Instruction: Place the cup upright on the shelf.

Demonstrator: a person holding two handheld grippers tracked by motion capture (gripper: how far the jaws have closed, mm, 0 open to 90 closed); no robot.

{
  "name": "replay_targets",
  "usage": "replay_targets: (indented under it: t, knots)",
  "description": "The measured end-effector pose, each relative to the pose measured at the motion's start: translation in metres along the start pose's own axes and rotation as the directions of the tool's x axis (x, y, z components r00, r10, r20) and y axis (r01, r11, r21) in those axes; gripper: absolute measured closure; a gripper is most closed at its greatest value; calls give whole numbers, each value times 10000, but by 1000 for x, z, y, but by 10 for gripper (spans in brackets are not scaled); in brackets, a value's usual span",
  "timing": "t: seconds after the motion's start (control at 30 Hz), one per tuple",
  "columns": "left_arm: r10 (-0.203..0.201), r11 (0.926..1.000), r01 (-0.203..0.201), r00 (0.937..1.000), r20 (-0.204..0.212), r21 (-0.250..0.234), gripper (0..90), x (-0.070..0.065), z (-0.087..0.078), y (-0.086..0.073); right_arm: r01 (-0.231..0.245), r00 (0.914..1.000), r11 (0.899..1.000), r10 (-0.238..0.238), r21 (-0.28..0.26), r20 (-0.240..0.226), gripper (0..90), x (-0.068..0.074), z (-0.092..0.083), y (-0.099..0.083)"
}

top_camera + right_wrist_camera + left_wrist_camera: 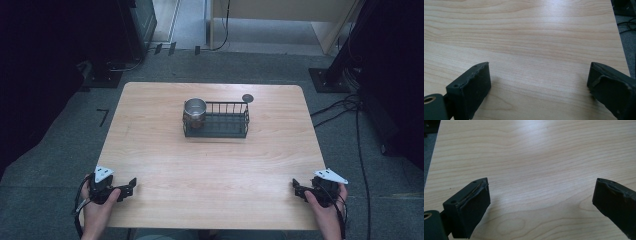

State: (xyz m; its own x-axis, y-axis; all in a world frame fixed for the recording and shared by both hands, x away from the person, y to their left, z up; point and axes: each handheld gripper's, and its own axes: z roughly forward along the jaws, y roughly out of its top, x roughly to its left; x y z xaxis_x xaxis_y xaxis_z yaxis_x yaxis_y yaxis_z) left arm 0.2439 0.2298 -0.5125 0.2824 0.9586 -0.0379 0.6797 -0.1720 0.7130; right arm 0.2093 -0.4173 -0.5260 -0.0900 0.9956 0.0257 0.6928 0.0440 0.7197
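wood table (210,165), far rack (222,125), cup (195,107)

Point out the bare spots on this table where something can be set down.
Bare wood spans the near half of the table, between the left gripper and right gripper, plus both side strips. The far middle is crowded: wire rack, metal cup, small round disc.
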Motion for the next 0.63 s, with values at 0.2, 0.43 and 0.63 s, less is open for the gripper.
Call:
replay_targets:
  t: [0.2,0.43,0.63]
  knots:
    - [-34,9993,39,9999,-118,375,19,4,1,-4,-13,10000,10000,13,-5,22,45,0,0,0]
    - [332,9988,-318,9987,-384,370,19,-2,4,-4,-12,10000,10000,12,-5,23,45,0,0,0]
    - [333,9988,-318,9987,-392,374,18,-2,4,-4,-11,10000,10000,11,-5,23,45,0,0,0]
